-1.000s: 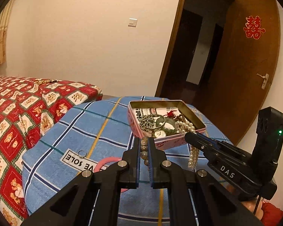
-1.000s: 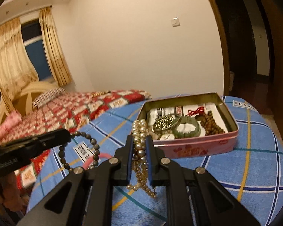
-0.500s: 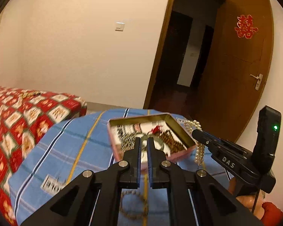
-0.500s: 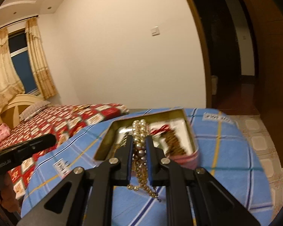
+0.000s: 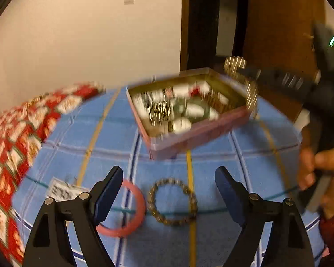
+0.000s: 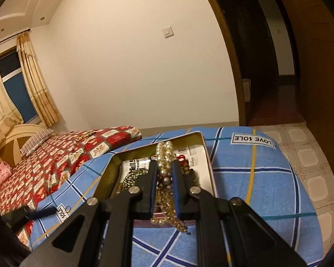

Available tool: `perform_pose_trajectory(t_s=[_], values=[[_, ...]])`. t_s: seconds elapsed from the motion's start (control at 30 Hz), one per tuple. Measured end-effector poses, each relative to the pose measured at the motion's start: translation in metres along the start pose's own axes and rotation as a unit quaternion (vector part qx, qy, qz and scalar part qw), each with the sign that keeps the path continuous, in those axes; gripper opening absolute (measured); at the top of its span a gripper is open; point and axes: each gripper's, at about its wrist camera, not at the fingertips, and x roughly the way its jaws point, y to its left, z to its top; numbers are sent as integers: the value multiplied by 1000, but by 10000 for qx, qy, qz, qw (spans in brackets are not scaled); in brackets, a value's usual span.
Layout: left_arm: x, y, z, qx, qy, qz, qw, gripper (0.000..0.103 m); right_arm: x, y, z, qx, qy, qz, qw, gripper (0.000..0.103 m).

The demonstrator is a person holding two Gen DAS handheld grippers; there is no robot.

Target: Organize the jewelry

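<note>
Here, item by item:
Left gripper [image 5: 169,178]: its jaws have just been opening and now stand wide apart, pointing down at the cloth, with nothing pressed between the pads.
Beaded bracelet [image 5: 172,201]: lies flat on the blue checked cloth [image 5: 100,138], in the gap below the spread fingers, touching neither of them.
Pink bangle [image 5: 124,209]: on the cloth just left of the beaded bracelet, partly hidden behind the left finger.
Right gripper [image 6: 164,166]: clamped on a bunch of pearl strands.
Pearl necklace [image 6: 165,155]: pinched between the right pads, loops standing above the fingertips and loose ends hanging below them, held over the tin.
Pink tin [image 5: 198,138]: open on the cloth, beyond the bracelet; beads, a pale bangle and printed paper lie inside, blurred in the left view.
Red patterned bedspread [image 6: 55,155]: beside the blue cloth, on its left.
Person's hand [image 5: 320,173]: grips the right gripper's handle at the right edge of the left view.
</note>
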Motion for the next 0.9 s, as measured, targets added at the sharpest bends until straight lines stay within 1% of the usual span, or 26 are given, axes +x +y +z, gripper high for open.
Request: perform_pose_trajectory(t_s=[0.07,0.1,0.13,0.17,0.2,0.3,0.33,0.37,0.4,0.53,0.63,0.73,0.8,0.9], values=[[12,-3,-6,-21,179,28,9998,84,-3,2,0,-31,-29,6,10000,15],[17,-5,-9,-6,234,14,9997,78,-3,1,0,-37,-25,5,10000,15],[23,-7,-12,21,338,-64,9994,59,-2,1,-1,-43,-13,4,10000,15],[30,-8,-16,26,504,-92,9987,50,-2,2,-2,-52,4,-8,10000,15],[29,-10,-17,60,405,-69,9991,50,-1,1,-2,-48,12,-11,10000,15],[29,-10,-17,61,440,-111,9989,49,-2,1,-2,-24,7,2,10000,15],[28,-10,-18,75,425,-81,9990,45,-2,1,-2,-25,6,5,10000,15],[27,-10,-18,69,404,-80,9991,37,-1,1,-2,-33,16,5,10000,15],[26,-9,-19,51,386,-125,9992,18,-1,1,-2,-39,23,0,10000,15],[21,-6,-24,-88,356,-245,9990,18,0,1,-2,-53,39,-18,10000,15],[16,-4,-21,-196,189,-332,9991,18,0,0,-3,-43,9,-27,10000,15],[0,-6,-15,-238,-64,-421,9988,18,-1,-1,-2,-15,-20,-53,10000,15],[-12,-8,-6,-224,-267,-446,9984,18,-3,-2,-1,10,-81,-51,10000,15],[-27,-7,16,-273,-645,-466,9965,18,-5,-2,2,12,-150,-59,9999,15]])
